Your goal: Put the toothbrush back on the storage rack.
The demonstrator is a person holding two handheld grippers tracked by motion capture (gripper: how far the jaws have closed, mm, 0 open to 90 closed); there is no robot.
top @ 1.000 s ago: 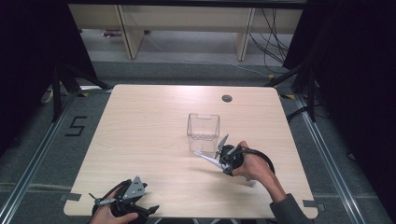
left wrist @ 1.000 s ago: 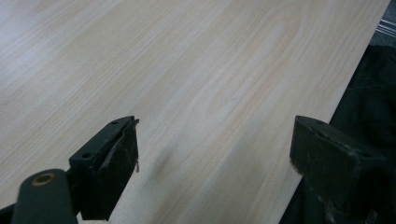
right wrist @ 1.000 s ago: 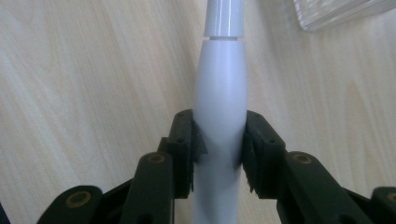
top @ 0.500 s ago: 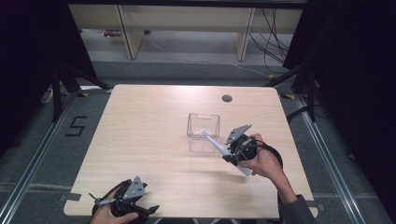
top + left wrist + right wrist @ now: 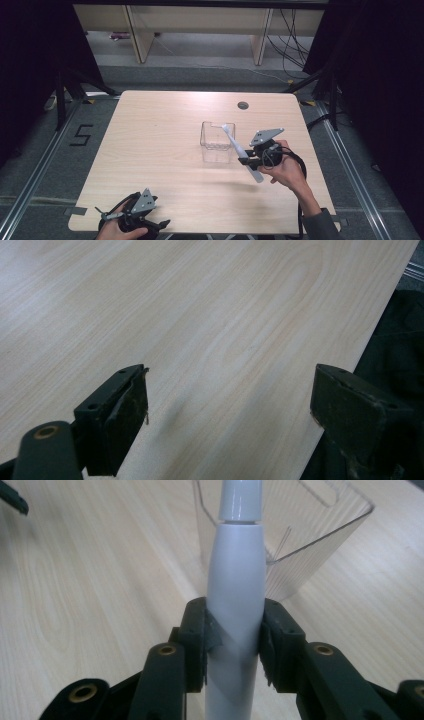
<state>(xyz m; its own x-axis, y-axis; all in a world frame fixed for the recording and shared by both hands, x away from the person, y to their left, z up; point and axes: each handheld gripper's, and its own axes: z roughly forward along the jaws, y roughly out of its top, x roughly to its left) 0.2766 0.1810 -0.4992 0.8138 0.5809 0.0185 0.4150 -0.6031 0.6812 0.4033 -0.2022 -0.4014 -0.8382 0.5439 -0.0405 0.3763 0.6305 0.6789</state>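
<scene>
a: status check. your right gripper (image 5: 248, 161) is clamped on the white toothbrush (image 5: 239, 149), jaws pinching the handle near its thick middle. it's off the table (image 5: 150, 130), tilted, head end pointing up and toward the clear box (image 5: 216, 143).

b: so the pickup is done?

a: looks so. the brush is lifted and carried to the box; its head sits over or at the near rim in the high view. what's left, by my read: tip it over the rim, lower it in, let go.

b: and your left gripper (image 5: 131, 218)?

a: idle at the near edge of the table, jaws wide apart, nothing between them. well apart from the box.

b: anything you can't read?

a: a few things. whether the head is already inside the box or just in front of it — can't tell; the clear walls give little away. in the right gripper view the brush (image 5: 235, 585) runs out of the top edge, so the bristles are cut off, and the box (image 5: 310, 535) is partly behind it. the handle's lower end is hidden below the jaws there.
</scene>
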